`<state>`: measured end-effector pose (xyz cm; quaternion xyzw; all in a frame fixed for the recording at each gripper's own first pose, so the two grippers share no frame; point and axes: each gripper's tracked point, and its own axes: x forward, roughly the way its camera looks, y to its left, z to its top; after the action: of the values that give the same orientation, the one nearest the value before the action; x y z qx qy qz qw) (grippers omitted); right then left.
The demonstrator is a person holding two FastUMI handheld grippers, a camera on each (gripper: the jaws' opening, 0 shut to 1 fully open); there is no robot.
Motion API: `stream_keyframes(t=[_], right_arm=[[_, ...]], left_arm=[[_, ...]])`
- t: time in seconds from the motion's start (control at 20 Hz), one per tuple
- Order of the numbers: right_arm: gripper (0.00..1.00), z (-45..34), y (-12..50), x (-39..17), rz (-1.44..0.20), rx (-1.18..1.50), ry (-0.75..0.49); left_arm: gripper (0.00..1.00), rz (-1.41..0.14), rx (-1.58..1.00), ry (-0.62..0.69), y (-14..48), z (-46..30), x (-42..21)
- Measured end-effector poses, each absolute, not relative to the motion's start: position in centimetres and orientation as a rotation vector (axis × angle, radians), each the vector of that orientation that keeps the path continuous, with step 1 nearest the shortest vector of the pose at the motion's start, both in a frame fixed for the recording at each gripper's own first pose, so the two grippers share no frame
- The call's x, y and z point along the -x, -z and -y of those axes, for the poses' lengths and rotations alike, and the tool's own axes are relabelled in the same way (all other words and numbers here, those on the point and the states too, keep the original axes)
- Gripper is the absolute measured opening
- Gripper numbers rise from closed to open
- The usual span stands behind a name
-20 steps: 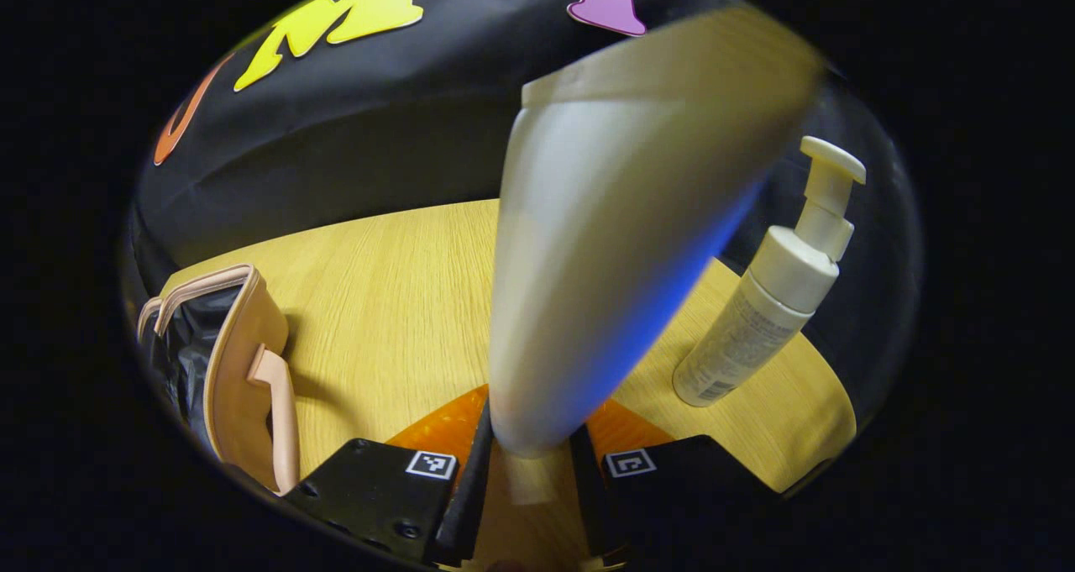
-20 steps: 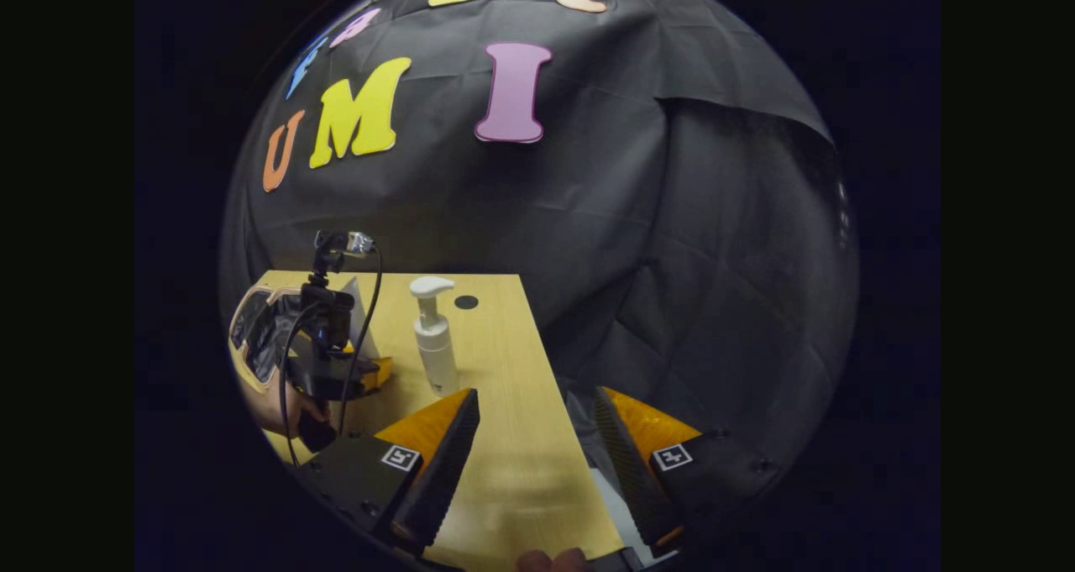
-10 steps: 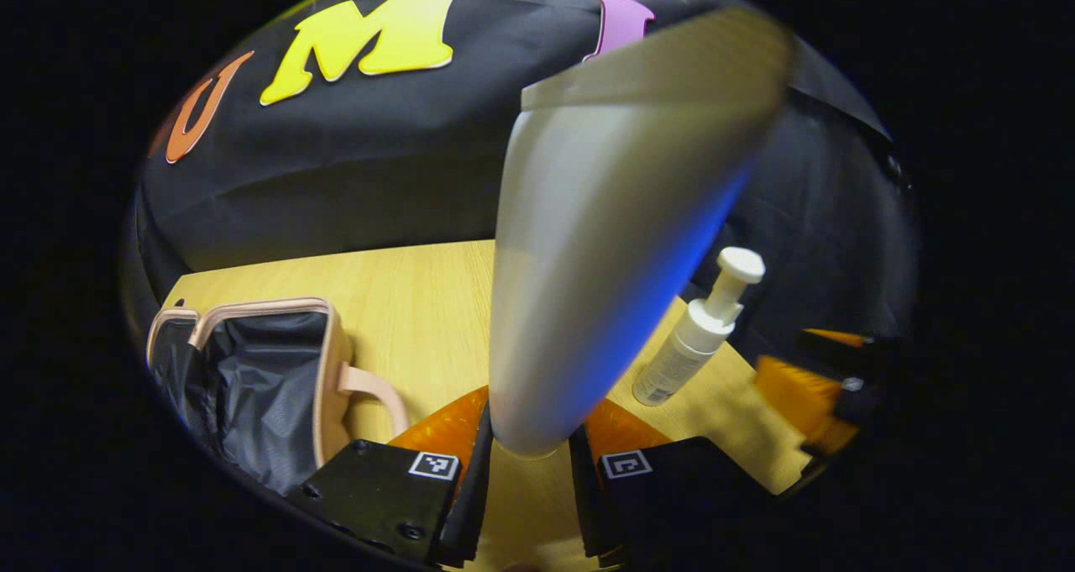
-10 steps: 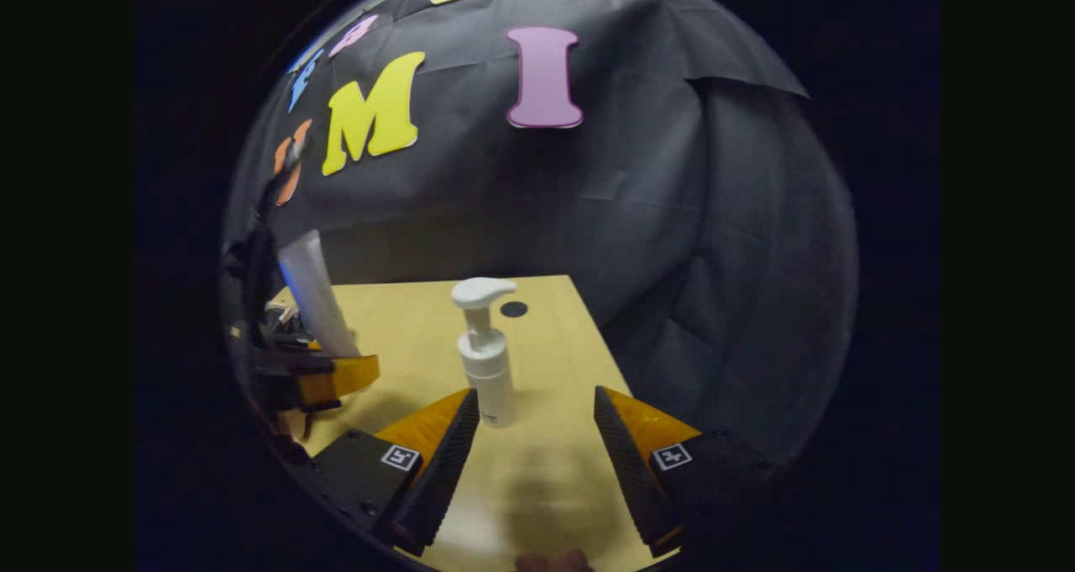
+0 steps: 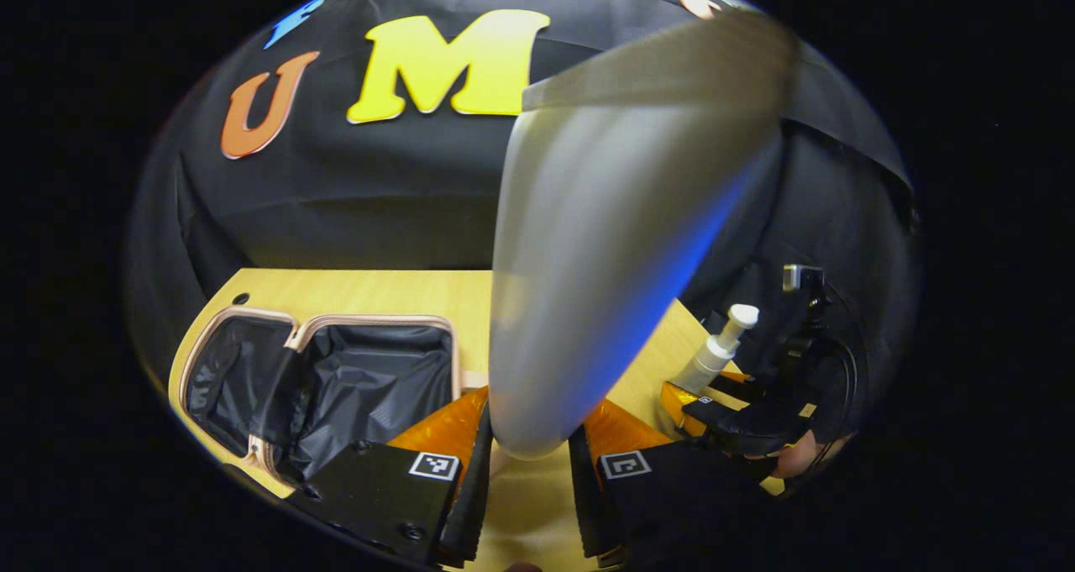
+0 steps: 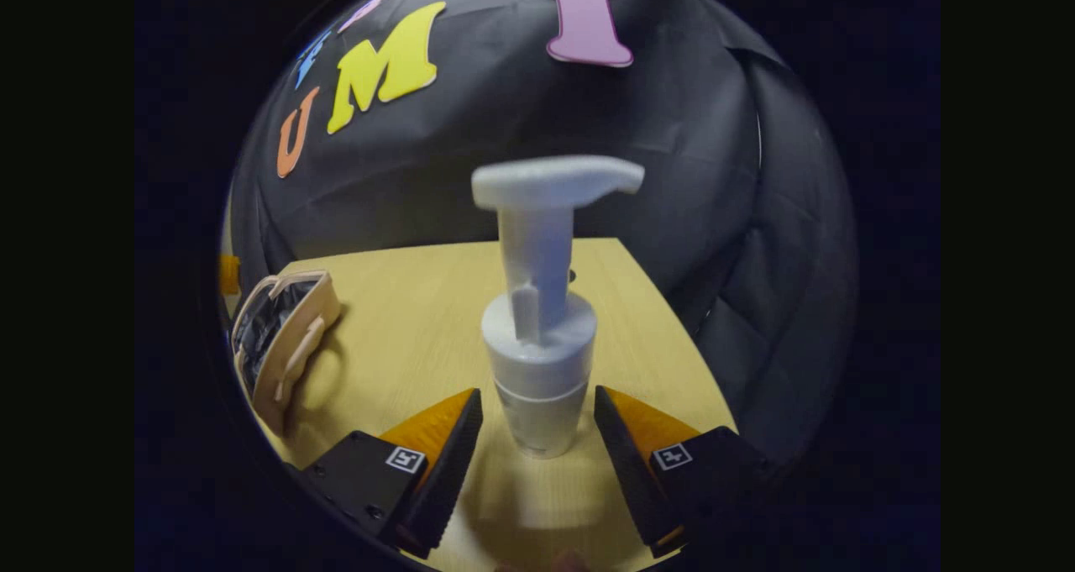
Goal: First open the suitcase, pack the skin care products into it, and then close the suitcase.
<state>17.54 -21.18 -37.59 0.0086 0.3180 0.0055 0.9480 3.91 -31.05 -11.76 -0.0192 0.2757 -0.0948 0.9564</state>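
L gripper (image 5: 529, 463): both fingers clamped on the narrow bottom end of a white tube (image 5: 605, 253), which stands up and widens toward its flat top. Tube is off the table, blurred w/ a blue sheen on one side.

Below and left of it in the left gripper view: suitcase (image 5: 323, 383) lying open on the wooden table (image 5: 369, 291), two halves splayed, pink-beige rim, black lining. Nothing visible inside either half. Its near corner sits close to the table's front edge. Bare wood between case and back wall.

R gripper (image 6: 537, 454): fingers apart, pump bottle (image 6: 542, 337) standing upright between them; gap visible each side, no contact on either. Bottle is white, pump head turned sideways, base on the table.

In the right gripper view the suitcase (image 6: 281, 345) lies far left near the table's left edge, handle facing the open middle. Wide clear wood between case and bottle. Table's right edge runs just past the bottle; back edge meets the black cloth wall.

Left gripper view also shows the R gripper (image 5: 714, 400) w/ a hand (image 5: 794, 454) at the far right table corner, the bottle (image 5: 714, 349) at its fingers.
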Motion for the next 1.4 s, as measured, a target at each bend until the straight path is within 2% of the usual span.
stream_keyframes(t=[0.1, 0.15, 0.3, 0.45, 0.6, 0.75, 0.85, 1.1, 1.3, 1.35, 1.4], right_arm=[[0.75, 21.2, 37.7, -18.3, -0.640, -0.012, -0.007], [0.66, 21.2, 37.8, -18.6, -0.641, -0.011, -0.004], [0.63, 21.4, 38.1, -19.0, -0.653, -0.006, 0.018], [0.51, 21.8, 38.3, -19.2, -0.660, 0.007, 0.034], [0.50, 21.2, 36.4, -18.0, -0.663, -0.027, 0.032], [0.46, 20.9, 31.2, -15.4, -0.622, -0.034, 0.022], [0.49, 20.5, 28.2, -13.6, -0.613, -0.044, 0.010], [0.49, 20.1, 19.8, -8.7, -0.575, -0.055, 0.000], [0.48, 19.5, 15.5, -4.6, -0.557, -0.042, 0.020], [0.46, 19.1, 14.4, -3.5, -0.551, -0.037, 0.016], [0.48, 18.4, 13.4, -2.5, -0.548, -0.038, 0.011]], left_arm=[[0.47, -0.566, 0.054, 0.131, 11.9, 28.6, -3.4], [0.47, -0.571, 0.066, 0.107, 11.9, 27.3, -3.2], [0.47, -0.585, 0.096, 0.047, 11.7, 23.8, -2.5], [0.47, -0.586, 0.106, 0.005, 11.3, 20.2, -1.7], [0.47, -0.594, 0.091, 0.014, 12.1, 16.6, -2.3], [0.47, -0.607, 0.136, 0.047, 12.9, 14.4, -2.6], [0.47, -0.621, 0.168, 0.081, 14.1, 13.3, -3.2], [0.46, -0.695, 0.180, 0.200, 19.1, 12.6, -5.0], [0.46, -0.768, 0.234, 0.243, 22.7, 12.7, -6.3], [0.46, -0.784, 0.256, 0.246, 23.4, 12.8, -6.5], [0.46, -0.800, 0.267, 0.245, 23.9, 12.7, -6.7]])
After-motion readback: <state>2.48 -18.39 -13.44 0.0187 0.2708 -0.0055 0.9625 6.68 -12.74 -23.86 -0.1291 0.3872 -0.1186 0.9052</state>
